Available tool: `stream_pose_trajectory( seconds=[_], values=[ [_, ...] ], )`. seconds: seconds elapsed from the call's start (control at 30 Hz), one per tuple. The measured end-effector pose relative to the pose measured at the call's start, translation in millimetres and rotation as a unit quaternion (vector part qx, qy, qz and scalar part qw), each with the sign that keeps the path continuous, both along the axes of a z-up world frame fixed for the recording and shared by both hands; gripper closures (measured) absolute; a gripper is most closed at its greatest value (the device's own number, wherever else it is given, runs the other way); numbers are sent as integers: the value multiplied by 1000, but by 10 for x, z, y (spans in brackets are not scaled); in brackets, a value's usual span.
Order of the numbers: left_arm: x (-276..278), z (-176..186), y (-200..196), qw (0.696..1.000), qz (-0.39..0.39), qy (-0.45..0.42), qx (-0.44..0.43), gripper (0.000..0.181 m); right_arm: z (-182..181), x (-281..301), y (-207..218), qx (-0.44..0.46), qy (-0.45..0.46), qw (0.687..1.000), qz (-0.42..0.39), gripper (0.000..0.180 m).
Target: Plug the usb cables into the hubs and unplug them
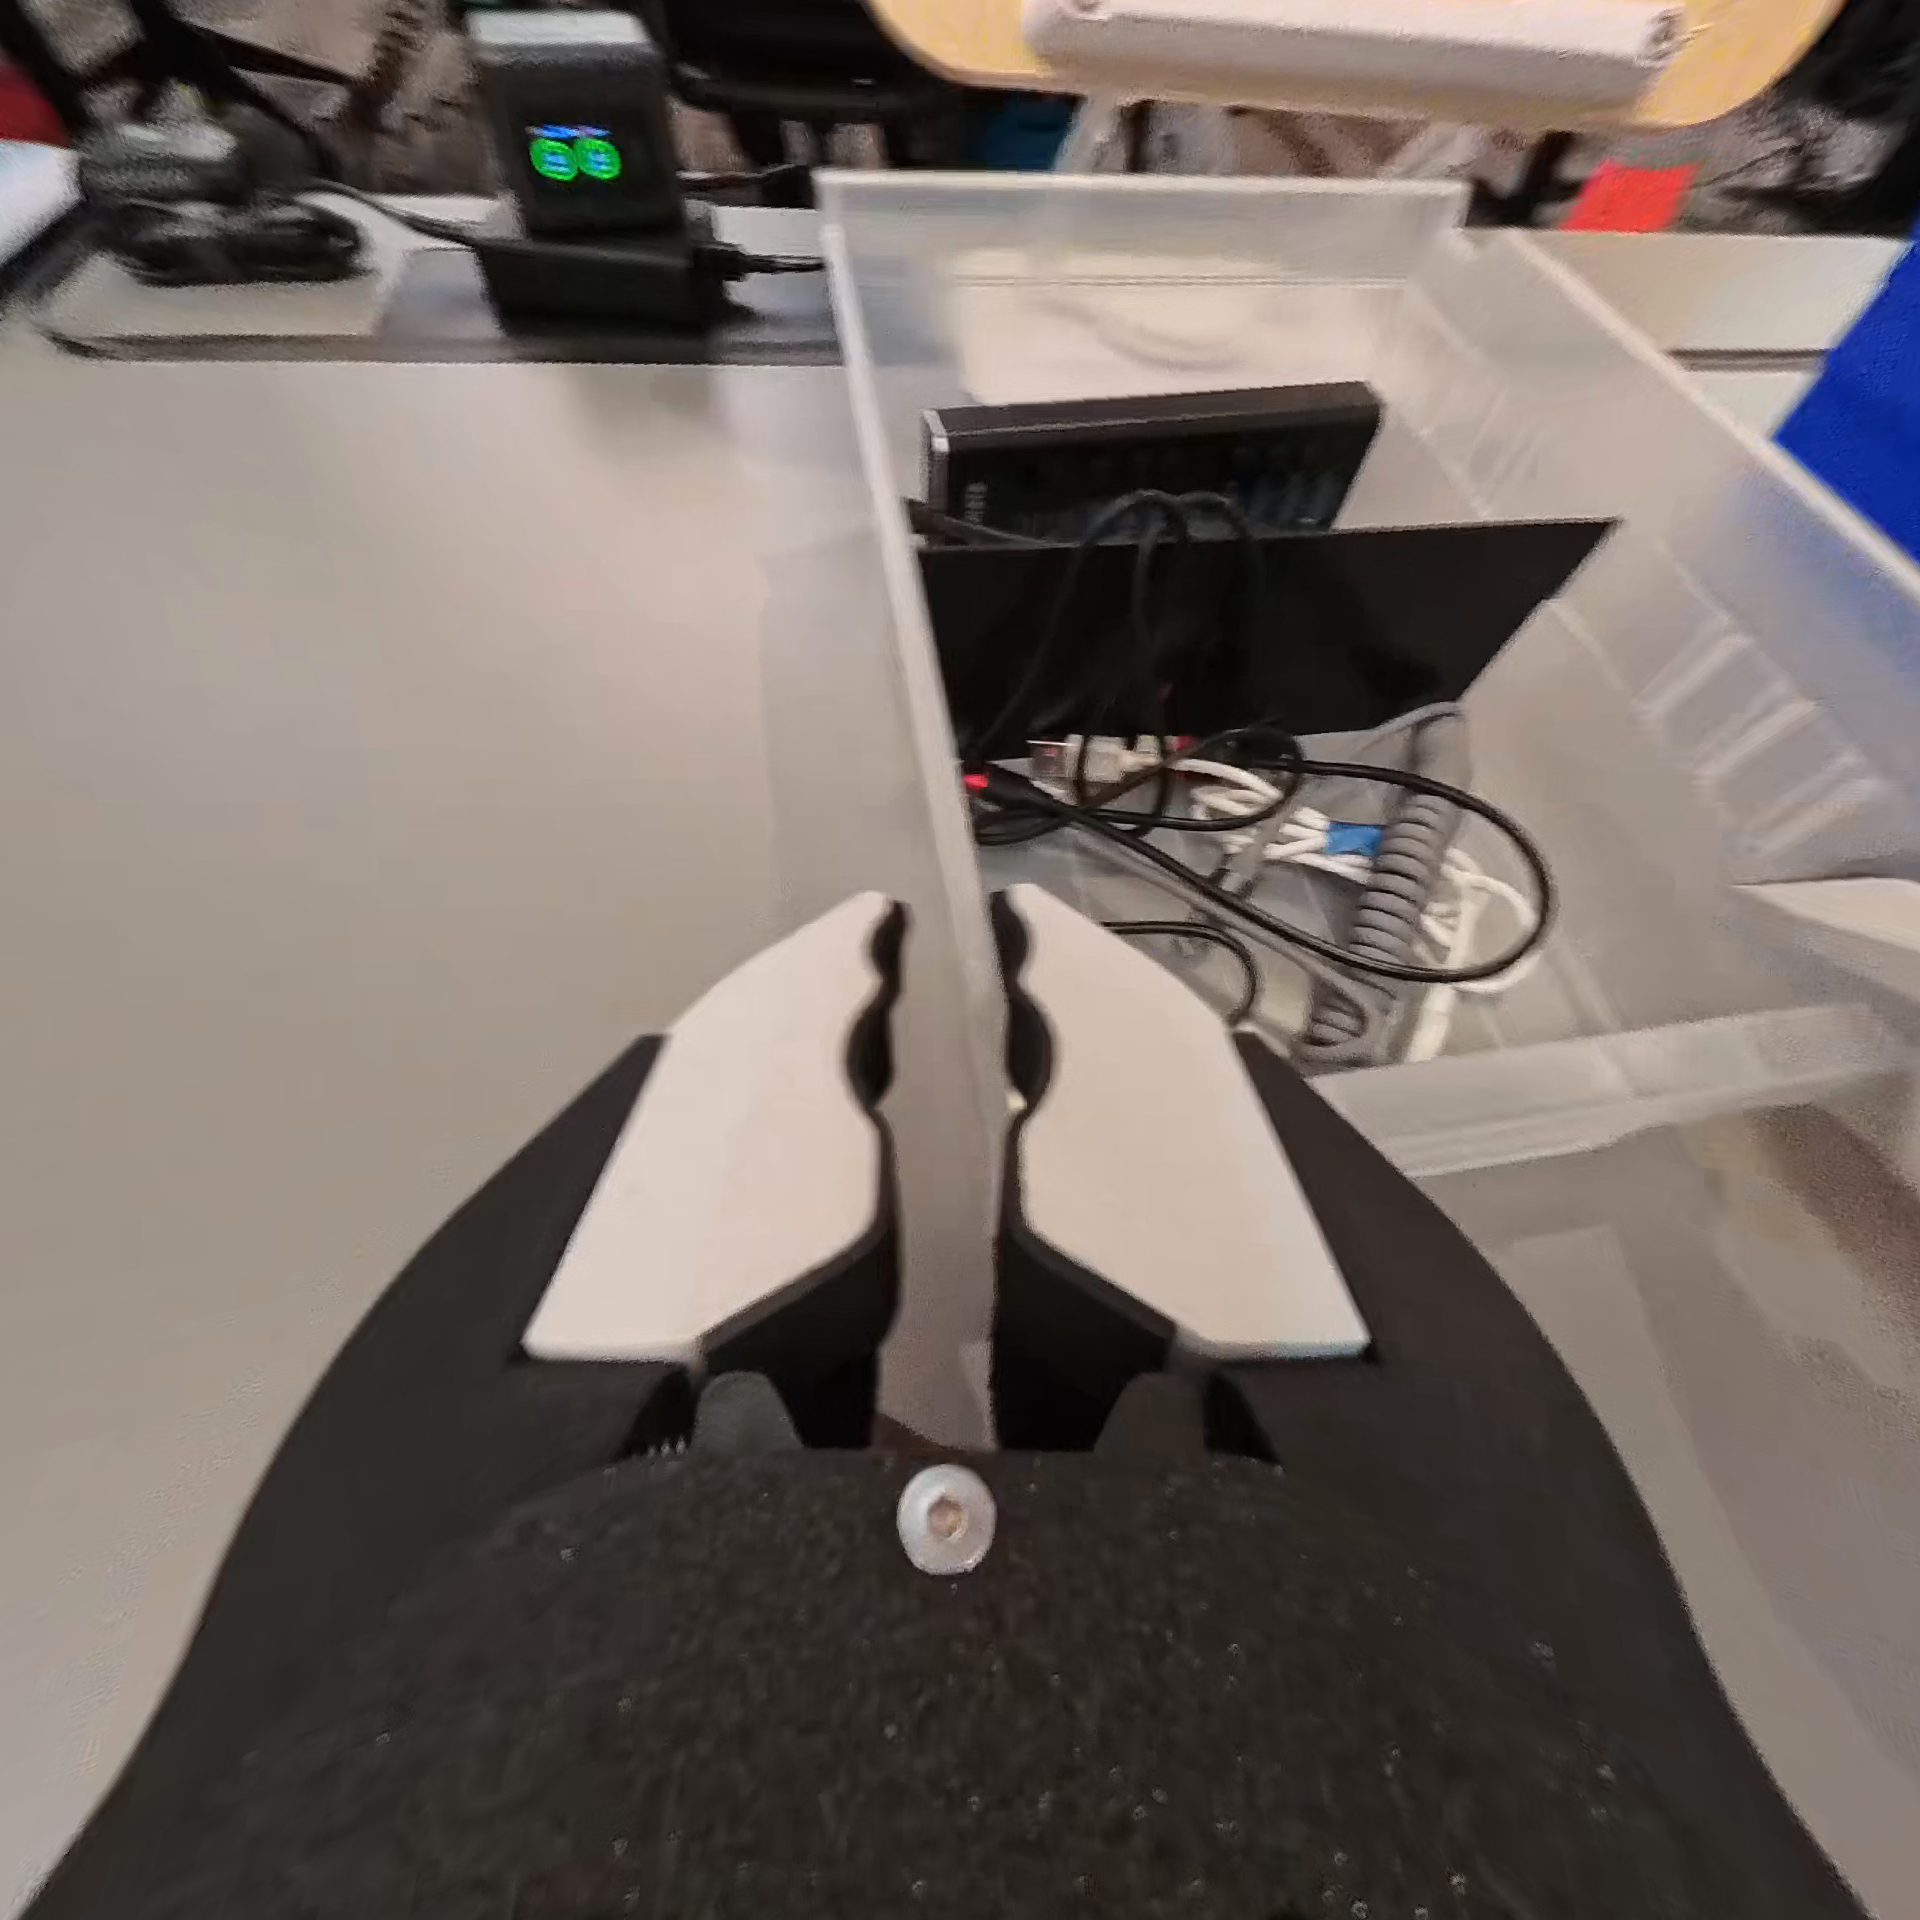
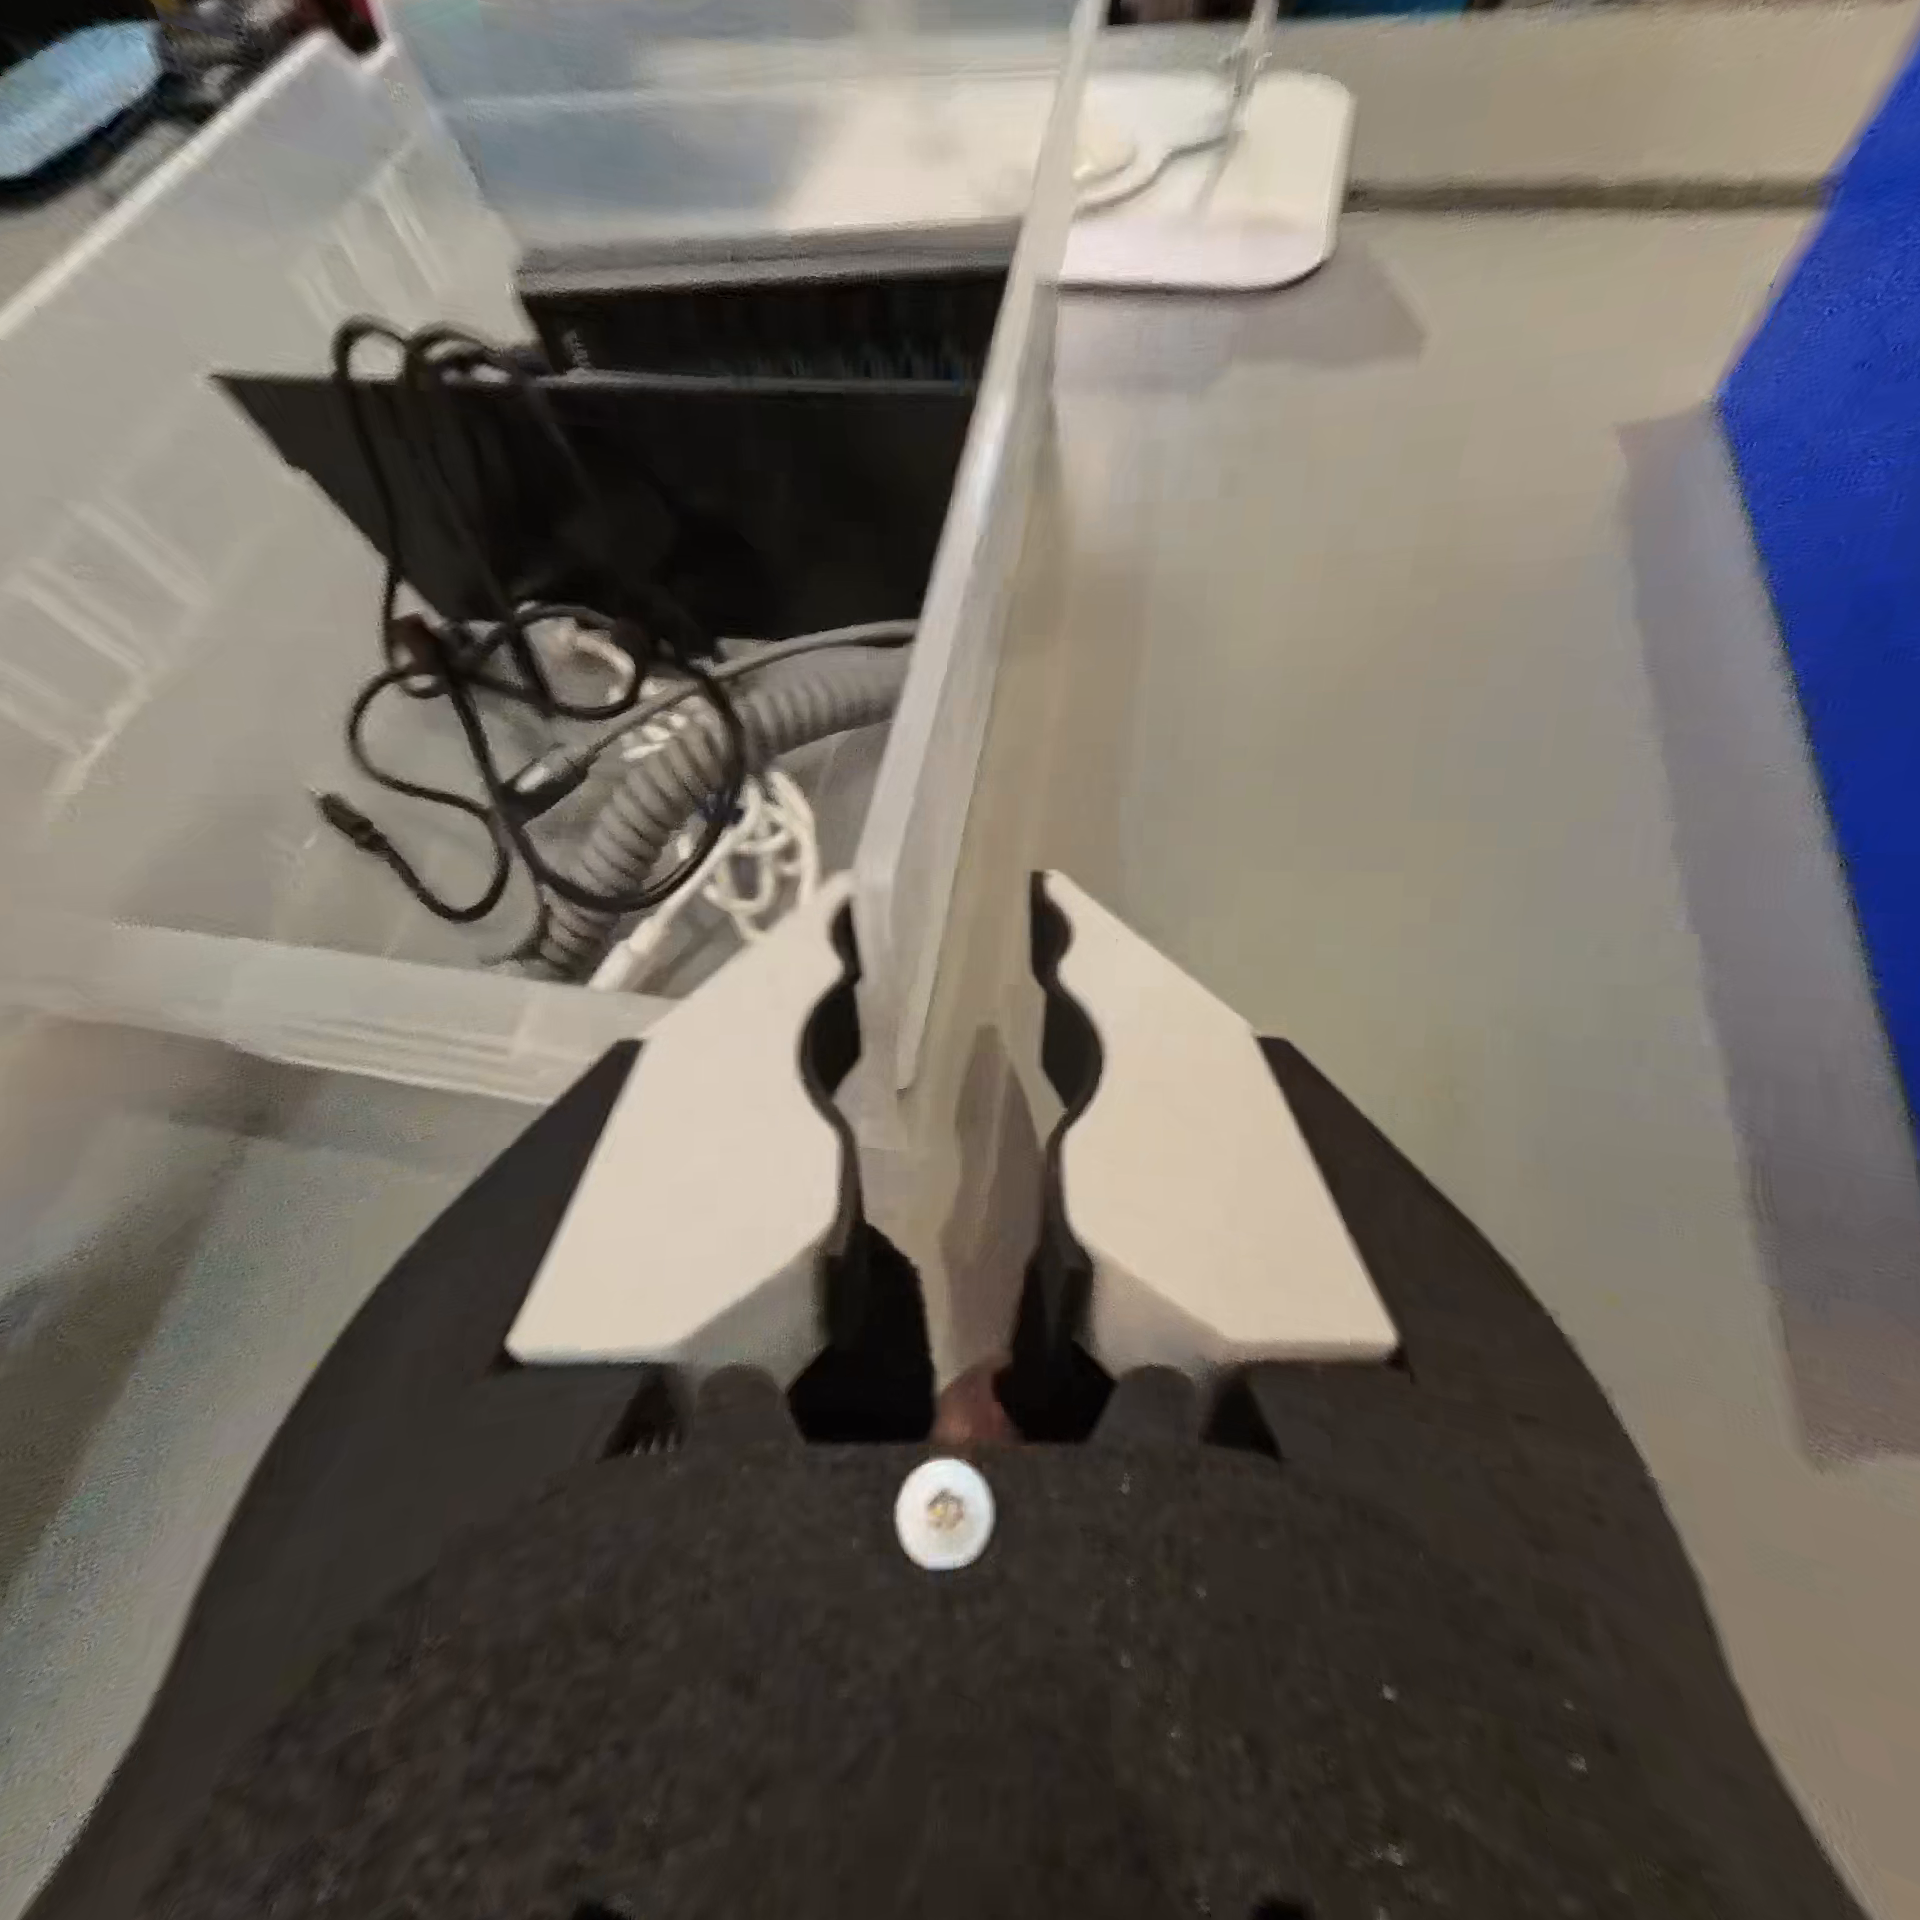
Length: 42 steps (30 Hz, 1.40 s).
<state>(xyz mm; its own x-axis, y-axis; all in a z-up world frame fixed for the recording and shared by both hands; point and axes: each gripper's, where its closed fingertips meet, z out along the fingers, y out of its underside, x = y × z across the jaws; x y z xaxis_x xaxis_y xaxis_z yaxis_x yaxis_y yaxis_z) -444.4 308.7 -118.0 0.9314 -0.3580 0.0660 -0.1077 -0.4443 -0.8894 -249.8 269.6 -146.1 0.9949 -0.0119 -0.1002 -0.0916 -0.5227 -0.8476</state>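
My left claw [image 1: 945, 914] clamped bin [image 1: 1143, 208] left wall | right claw [image 2: 945, 894] clamped right wall | steadying bin; cables [image 1: 1247, 810] and hub [image 1: 1143, 447] untouched.

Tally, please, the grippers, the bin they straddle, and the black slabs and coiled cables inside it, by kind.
Grippers: 2, left gripper and right gripper
Clear bin: 1
Black hub: 1
Black panel: 1
Grey coiled cable: 1
Total: 6

Evenly and softly lit from overhead, with a faint shadow on the worktop [image 2: 1455, 727] beside the blue box [image 2: 1849, 520], motion blur smearing the clear bin [image 1: 1662, 644] and background, wide-angle stretching at edges, only the near tool [image 1: 945, 914] fairly sharp.
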Motion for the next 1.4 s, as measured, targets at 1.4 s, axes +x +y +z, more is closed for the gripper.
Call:
stream_pose_trajectory(
  seconds=[1.4],
  values=[
    [-1744, 345, -337, 992, 112, -52, 40, 153, 620, 588, -848, 128, 69, 980, 136, 149]
  ],
)
